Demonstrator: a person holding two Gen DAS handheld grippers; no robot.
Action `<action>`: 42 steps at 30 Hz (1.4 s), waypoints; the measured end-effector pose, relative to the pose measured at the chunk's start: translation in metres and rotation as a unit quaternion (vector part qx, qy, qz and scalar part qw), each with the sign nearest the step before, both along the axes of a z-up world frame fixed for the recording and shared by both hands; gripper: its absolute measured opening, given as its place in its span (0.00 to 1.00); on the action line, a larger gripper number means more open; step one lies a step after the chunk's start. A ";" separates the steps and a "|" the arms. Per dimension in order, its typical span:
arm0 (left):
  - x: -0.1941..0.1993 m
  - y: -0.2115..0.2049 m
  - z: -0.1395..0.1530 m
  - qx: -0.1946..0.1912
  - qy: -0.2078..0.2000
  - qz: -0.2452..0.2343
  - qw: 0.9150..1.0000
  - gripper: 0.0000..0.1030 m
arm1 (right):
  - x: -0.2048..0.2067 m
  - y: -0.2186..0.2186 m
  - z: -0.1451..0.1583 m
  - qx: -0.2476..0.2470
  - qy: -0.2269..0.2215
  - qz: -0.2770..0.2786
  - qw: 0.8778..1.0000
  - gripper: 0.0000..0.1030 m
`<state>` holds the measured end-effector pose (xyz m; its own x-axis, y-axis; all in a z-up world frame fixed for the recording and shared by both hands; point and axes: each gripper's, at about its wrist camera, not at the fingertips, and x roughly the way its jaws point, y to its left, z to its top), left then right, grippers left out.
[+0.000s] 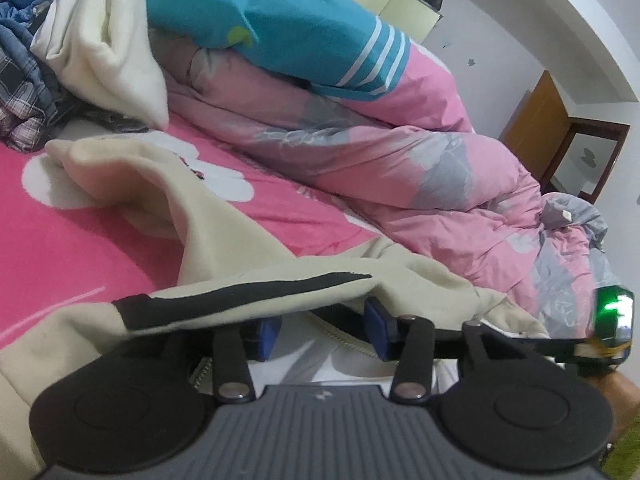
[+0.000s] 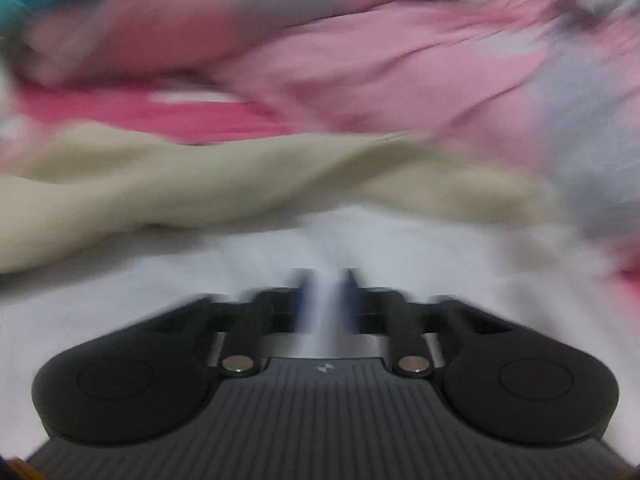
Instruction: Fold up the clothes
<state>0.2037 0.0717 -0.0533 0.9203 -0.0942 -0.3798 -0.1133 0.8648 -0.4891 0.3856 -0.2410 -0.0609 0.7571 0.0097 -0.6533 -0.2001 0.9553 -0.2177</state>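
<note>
A beige garment [image 1: 224, 240] with a black stripe [image 1: 240, 300] is spread over the pink bed sheet [image 1: 80, 240]. Its striped edge drapes over the tips of my left gripper [image 1: 323, 330]. The blue pads [image 1: 378, 328] stand apart and press on nothing, with a white layer [image 1: 320, 356] showing below them. The right wrist view is heavily blurred. In it my right gripper [image 2: 325, 280] hovers over white cloth [image 2: 360, 240], fingers almost together, with a pale strip of that cloth between them. The beige garment [image 2: 200, 184] lies just beyond.
A crumpled pink and grey quilt [image 1: 400, 160] fills the right side of the bed, with a teal striped pillow [image 1: 280, 20] on top. A cream cloth [image 1: 100, 40] and plaid clothes [image 1: 20, 92] are piled at the far left. Wooden furniture [image 1: 536, 120] stands by the wall.
</note>
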 end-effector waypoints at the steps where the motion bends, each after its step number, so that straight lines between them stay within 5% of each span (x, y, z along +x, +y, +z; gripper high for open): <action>1: 0.000 -0.001 0.000 0.002 -0.001 0.001 1.000 0.47 | -0.007 -0.002 0.007 0.030 -0.001 0.023 0.999 0.08; 3: 0.001 -0.002 0.000 0.003 -0.001 0.004 1.000 0.47 | -0.022 -0.004 0.016 0.113 0.020 0.070 0.991 0.08; 6: 0.001 -0.003 0.000 0.006 -0.003 0.003 1.000 0.49 | -0.027 0.022 0.009 0.088 0.031 0.119 0.989 0.08; 9: 0.000 -0.001 0.000 0.000 -0.010 0.002 1.000 0.49 | -0.003 0.036 -0.008 0.095 0.055 0.131 0.985 0.08; 17: 0.000 0.003 -0.005 -0.020 -0.019 -0.004 1.000 0.50 | 0.082 0.048 0.018 0.232 0.017 0.113 0.966 0.08; 22: 0.000 0.003 -0.007 -0.025 -0.016 -0.003 1.000 0.51 | 0.079 0.049 0.010 0.195 0.059 0.127 0.971 0.12; 28: -0.001 0.003 -0.007 -0.025 -0.017 -0.002 1.000 0.51 | 0.051 0.016 0.017 0.197 0.084 0.105 0.971 0.43; 32: -0.001 0.004 -0.007 -0.026 -0.020 -0.003 0.999 0.52 | 0.051 0.010 0.003 0.198 0.138 0.104 0.965 0.43; 36: -0.003 0.004 -0.006 -0.026 -0.027 -0.005 0.999 0.53 | 0.040 0.023 -0.002 0.183 0.129 0.129 0.966 0.29; 37: -0.003 0.003 -0.005 -0.025 -0.028 -0.005 0.999 0.53 | 0.038 0.026 -0.003 0.179 0.125 0.134 0.967 0.08; 38: -0.004 0.003 -0.004 -0.024 -0.030 -0.005 0.999 0.53 | 0.036 0.030 -0.005 0.165 0.118 0.132 0.970 0.02; 42: -0.009 -0.003 0.005 -0.008 -0.046 -0.007 0.999 0.58 | 0.020 0.027 0.012 0.145 0.057 0.119 0.981 0.01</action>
